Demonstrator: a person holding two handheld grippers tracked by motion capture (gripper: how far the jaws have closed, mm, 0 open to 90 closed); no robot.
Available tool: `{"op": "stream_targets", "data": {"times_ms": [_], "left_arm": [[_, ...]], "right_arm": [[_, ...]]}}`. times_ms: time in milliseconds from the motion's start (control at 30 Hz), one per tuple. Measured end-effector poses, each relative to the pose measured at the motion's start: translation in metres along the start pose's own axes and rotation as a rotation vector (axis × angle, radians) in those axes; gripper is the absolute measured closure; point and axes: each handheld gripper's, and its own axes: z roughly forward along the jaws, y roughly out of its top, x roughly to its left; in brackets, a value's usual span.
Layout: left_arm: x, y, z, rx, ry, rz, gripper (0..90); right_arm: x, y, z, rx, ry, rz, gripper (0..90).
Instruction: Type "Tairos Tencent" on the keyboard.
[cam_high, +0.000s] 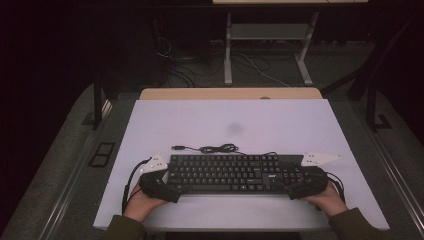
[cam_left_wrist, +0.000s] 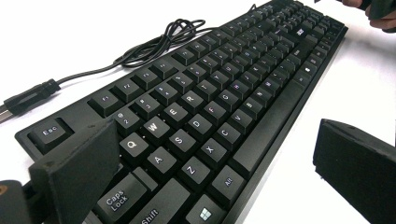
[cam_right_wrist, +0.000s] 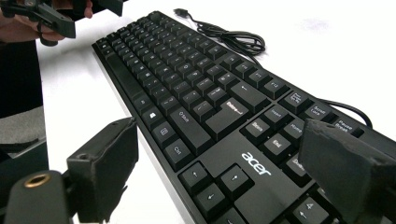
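Clearly, both spread-jawed grippers, left (cam_high: 167, 187) and right (cam_high: 295, 189), straddle the black plastic keyboard (cam_high: 232, 173) (ungrasped); uneven closing could skew it.

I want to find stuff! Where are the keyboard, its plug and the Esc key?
keyboard (cam_high: 227, 172): high view, middle key rows.
plug (cam_left_wrist: 30, 95): left gripper view, black plug body on the cable's end.
Esc key (cam_left_wrist: 49, 132): left gripper view, key top.

Keyboard (cam_left_wrist: 201, 116) corner beneath left claw (cam_left_wrist: 210, 177)
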Motion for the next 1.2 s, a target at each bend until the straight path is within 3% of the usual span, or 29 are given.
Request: {"op": "stream_targets", "data": {"times_ms": [1200], "left_arm": [[-0.002, 0.002, 0.001, -0.006, -0.003, 0.006, 0.0]], "right_arm": [[0.007, 0.018, 0.025, -0.025, 0.061, -0.012, 14.2]]}}
